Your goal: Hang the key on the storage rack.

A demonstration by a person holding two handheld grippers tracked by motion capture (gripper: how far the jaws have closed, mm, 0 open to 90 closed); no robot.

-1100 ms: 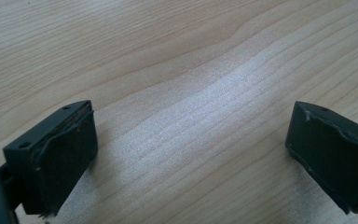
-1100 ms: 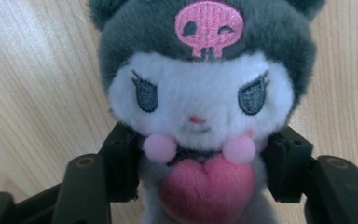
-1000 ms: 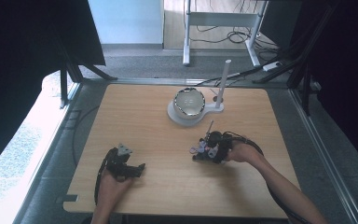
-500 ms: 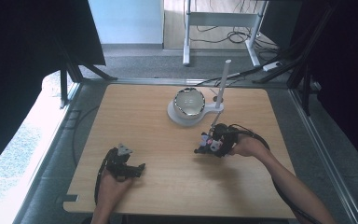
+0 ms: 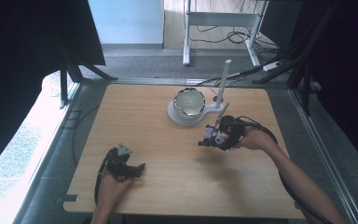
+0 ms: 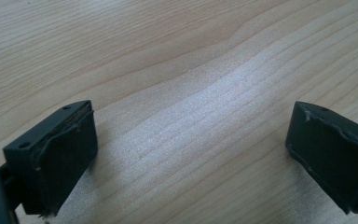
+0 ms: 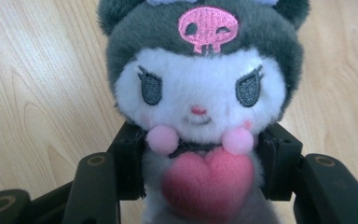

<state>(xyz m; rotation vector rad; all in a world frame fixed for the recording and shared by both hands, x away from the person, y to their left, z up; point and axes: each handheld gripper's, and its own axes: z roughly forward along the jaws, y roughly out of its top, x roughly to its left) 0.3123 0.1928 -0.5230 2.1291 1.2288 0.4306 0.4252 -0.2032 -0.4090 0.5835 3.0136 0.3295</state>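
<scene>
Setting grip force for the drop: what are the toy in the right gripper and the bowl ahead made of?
Plush toy: soft fuzzy fabric, matte, with embroidered eyes and a pink stitched skull; it should squash. Bowl: probably polished metal, going by its mirror-like glare, standing on a white base that looks like plastic.

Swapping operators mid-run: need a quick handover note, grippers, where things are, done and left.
Right gripper: jaws shut on the plush toy, one on each side of its body, held just off the table, near the bowl's base.
Left gripper: jaws open, nothing between them, low over the table's near left.
Metal bowl sits on a white base with a post, at the far centre.
Done: toy grasped and lifted.
Left: probably put the toy in the bowl, then let go.
</scene>
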